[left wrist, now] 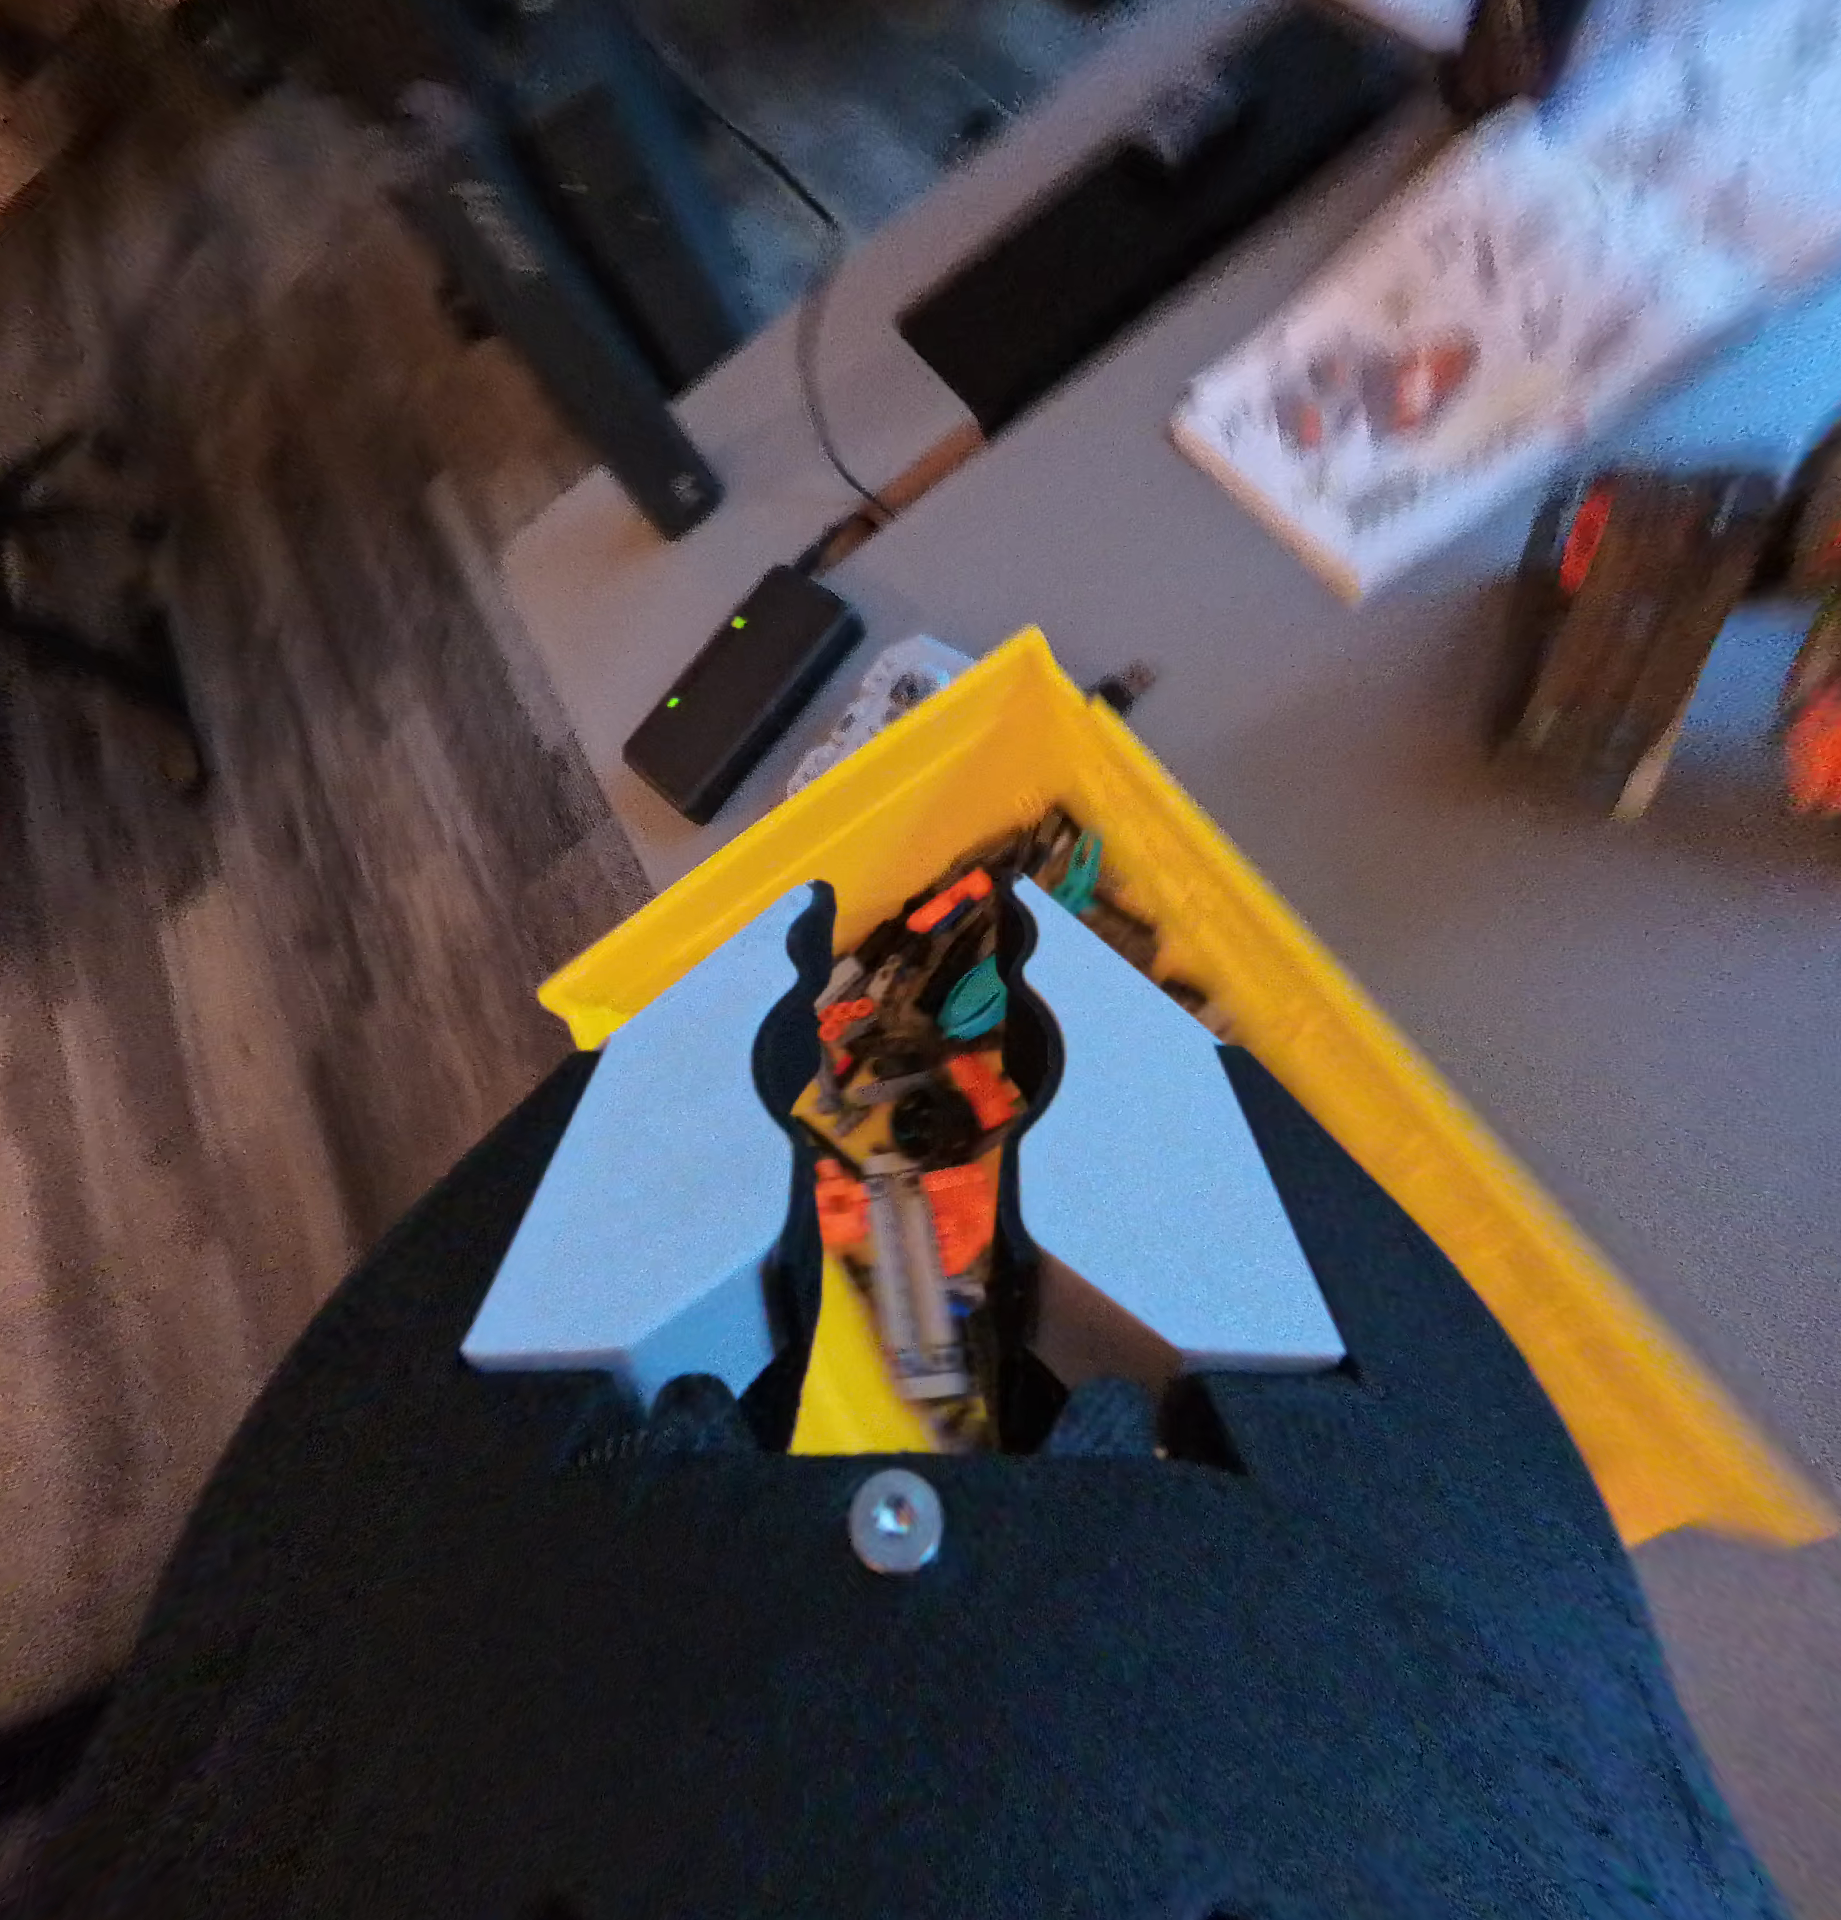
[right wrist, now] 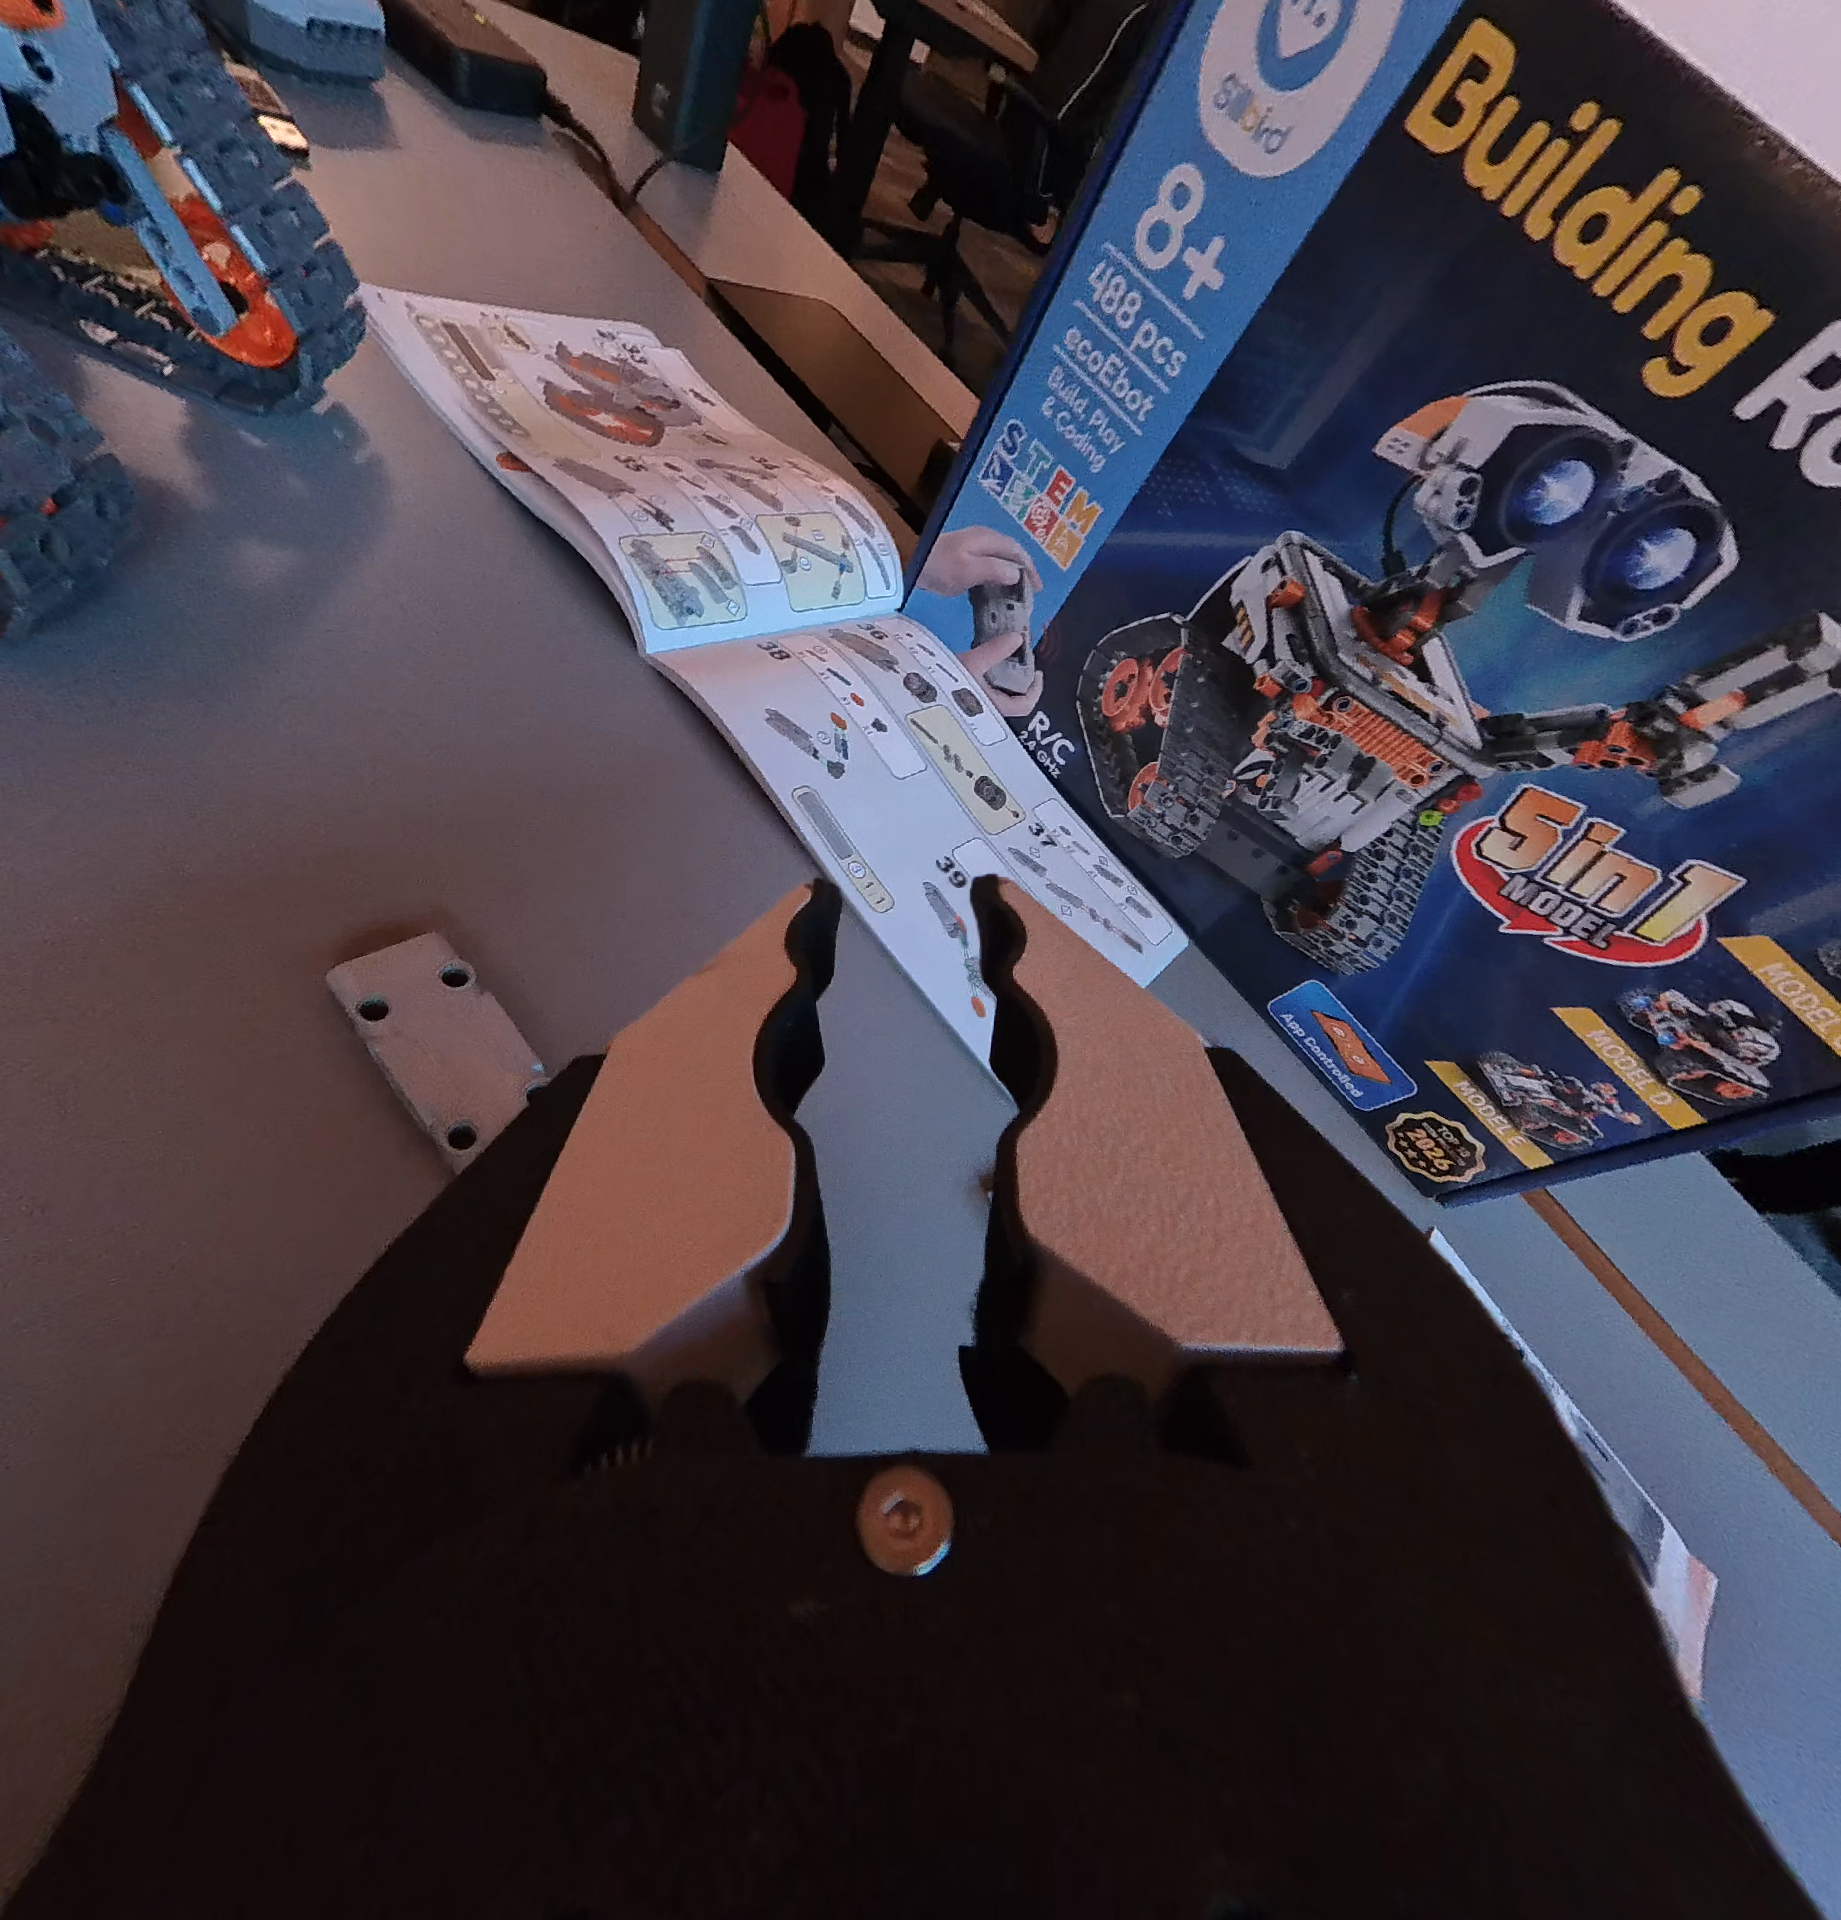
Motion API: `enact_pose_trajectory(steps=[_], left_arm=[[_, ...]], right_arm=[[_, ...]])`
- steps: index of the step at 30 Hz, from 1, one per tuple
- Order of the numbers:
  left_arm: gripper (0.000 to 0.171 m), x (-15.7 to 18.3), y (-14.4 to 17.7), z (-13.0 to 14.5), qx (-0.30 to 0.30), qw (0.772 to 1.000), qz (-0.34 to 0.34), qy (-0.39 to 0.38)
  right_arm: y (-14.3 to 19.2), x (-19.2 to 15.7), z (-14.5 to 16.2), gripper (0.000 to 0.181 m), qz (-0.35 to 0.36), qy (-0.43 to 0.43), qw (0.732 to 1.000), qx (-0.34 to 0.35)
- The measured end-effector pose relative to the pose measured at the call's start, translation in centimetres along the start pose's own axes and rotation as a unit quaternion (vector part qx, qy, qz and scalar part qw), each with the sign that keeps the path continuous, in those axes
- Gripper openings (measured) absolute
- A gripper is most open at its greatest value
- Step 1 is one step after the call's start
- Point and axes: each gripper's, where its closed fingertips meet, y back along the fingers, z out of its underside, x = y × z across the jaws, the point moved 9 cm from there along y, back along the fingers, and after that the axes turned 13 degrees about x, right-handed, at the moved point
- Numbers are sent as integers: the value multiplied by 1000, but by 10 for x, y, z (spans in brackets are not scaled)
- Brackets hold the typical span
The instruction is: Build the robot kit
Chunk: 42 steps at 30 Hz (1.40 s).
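Yellow plastic tray (left wrist: 1300, 997) full of small orange, black and teal building pieces (left wrist: 926, 1029) sits on the grey table (left wrist: 1467, 935), left gripper (left wrist: 916, 894) hovering right over it, jaws parted, nothing visibly clamped. Black power brick (left wrist: 739, 691) with green lights lies just beyond the tray, near the table's far edge. Right gripper (right wrist: 900, 894) over bare table, jaws a narrow gap apart, empty. Open instruction booklet (right wrist: 791, 644) lies just ahead, touching an upright blue kit box (right wrist: 1415, 623) on the right. Tracked model (right wrist: 147, 229) far left. Small grey plate with holes (right wrist: 428, 1049) near the left finger.
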Motion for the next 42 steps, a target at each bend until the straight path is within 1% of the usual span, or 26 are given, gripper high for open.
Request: enact_pose_trajectory(steps=[1,2,3,4,5,6,8,11,14,16,17,21,23,24,25,28,30,32,34,35,37,38,39,40,41,42], left_arm=[[22,-6,-12,12,-29,998,28,-55],[24,-11,-24,26,-76,991,48,-103],[26,-17,-36,39,-121,979,60,-155],[26,-23,-46,50,-152,964,63,-207],[27,-27,-57,60,-172,952,74,-240],[29,-29,-68,69,-189,943,92,-259],[29,-40,-88,83,-215,924,104,-299],[31,-46,-111,103,-253,905,149,-307],[38,-43,-124,121,-299,867,190,-350],[40,-45,-131,129,-334,838,195,-384],[39,-46,-134,131,-344,829,197,-395],[21,-44,-140,133,-360,814,214,-402],[20,-41,-139,132,-363,802,217,-422],[11,-40,-139,131,-364,798,215,-429],[8,-39,-137,129,-366,796,216,-432],[8,-37,-128,122,-372,798,202,-429],[8,-36,-119,114,-363,810,182,-424],[8,-35,-107,101,-343,835,150,-404],[8,-34,-93,85,-312,866,90,-381],[8,-33,-84,75,-290,886,49,-360],[8,-26,-64,51,-227,935,-30,-270],[8,-18,-52,39,-184,959,-56,-208],[7,-9,-39,25,-127,978,-83,-146],[8,2,-24,10,-58,988,-114,-87],[7,17,-8,-5,17,989,-140,-40],[7,35,8,-19,93,983,-161,1]], right_arm=[[-1,-1,1,28,-2,7,1000,-3],[-2,-3,1,28,-2,14,1000,-7],[-3,-4,0,28,-3,21,1000,-10],[-3,-6,-1,28,-4,28,1000,-12],[-3,-8,-1,28,-8,34,999,-12],[-3,-11,-2,28,-13,41,999,-13],[-3,-15,0,28,-23,62,998,-19],[-3,-22,4,28,-33,93,995,-35],[-3,-24,4,28,-39,90,995,-33],[-4,-24,4,28,-43,77,996,-30],[-5,-24,5,28,-46,70,996,-30],[-6,-25,10,28,-56,61,996,-40],[-6,-26,12,28,-61,66,995,-47],[-6,-27,12,28,-64,68,994,-48],[-6,-28,12,27,-67,69,994,-49],[-6,-32,11,27,-79,77,993,-51],[-7,-36,10,27,-90,89,991,-53],[-6,-40,11,27,-100,104,988,-58],[-7,-44,11,27,-110,112,986,-61],[-7,-45,11,27,-112,114,985,-61],[-8,-46,9,27,-115,116,985,-62],[-8,-47,7,27,-115,115,985,-59],[-9,-47,6,27,-116,111,985,-55],[-10,-48,4,27,-117,110,986,-53],[-12,-47,1,28,-113,116,986,-50],[-14,-47,0,27,-106,123,986,-47]])
